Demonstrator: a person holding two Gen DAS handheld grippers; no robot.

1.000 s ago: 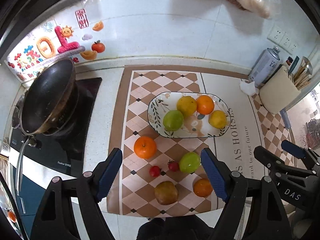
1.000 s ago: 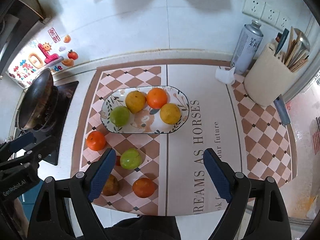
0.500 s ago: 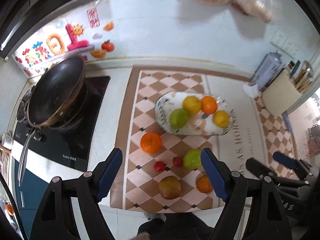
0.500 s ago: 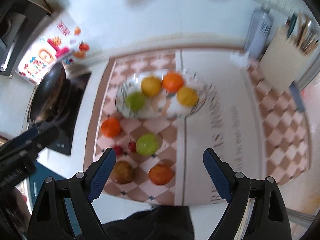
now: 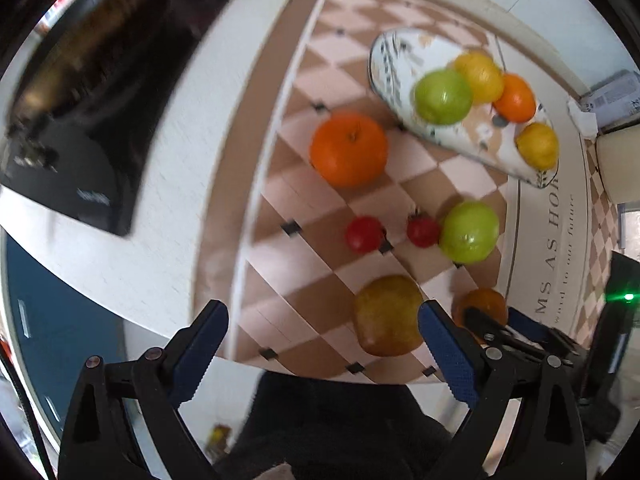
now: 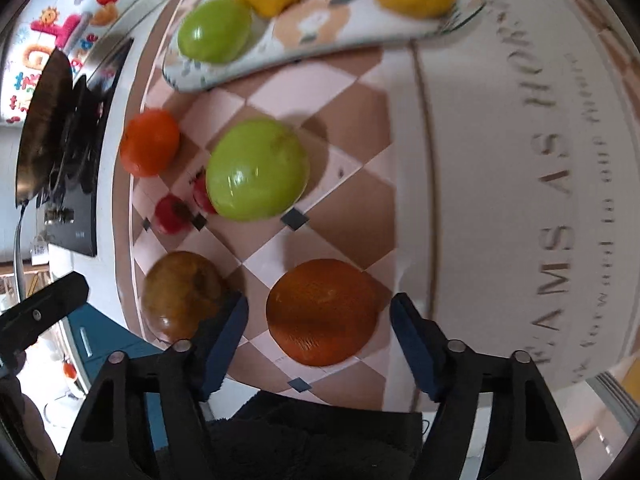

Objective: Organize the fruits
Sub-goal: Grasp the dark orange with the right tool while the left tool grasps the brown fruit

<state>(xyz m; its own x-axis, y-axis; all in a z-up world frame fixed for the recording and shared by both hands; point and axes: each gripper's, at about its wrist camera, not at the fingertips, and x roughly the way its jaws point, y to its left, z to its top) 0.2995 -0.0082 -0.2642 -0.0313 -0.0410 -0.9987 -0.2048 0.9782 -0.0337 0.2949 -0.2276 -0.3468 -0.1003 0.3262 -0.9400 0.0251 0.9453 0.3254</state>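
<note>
My right gripper (image 6: 320, 332) is open, its jaws on either side of a dark orange (image 6: 322, 311) on the checked mat, not closed on it. A brown-yellow fruit (image 6: 182, 294) lies left of it, a green apple (image 6: 256, 170) beyond, with two small red tomatoes (image 6: 172, 213) and an orange (image 6: 149, 142). The oval plate (image 6: 320, 46) holds several fruits. My left gripper (image 5: 322, 344) is open and empty, low over the mat's near edge, with the brown-yellow fruit (image 5: 386, 314) by its right finger. The right gripper (image 5: 496, 326) shows at the dark orange (image 5: 480, 304).
A black wok (image 6: 44, 112) sits on the dark hob (image 6: 76, 184) at the left. A spray can (image 5: 612, 98) and a cream holder (image 5: 618, 164) stand to the right of the plate. The counter's front edge runs just below both grippers.
Both grippers have dropped low and closer to the loose fruits. The right gripper has come down around the dark orange. The left has swung left and down towards the mat's near edge.
</note>
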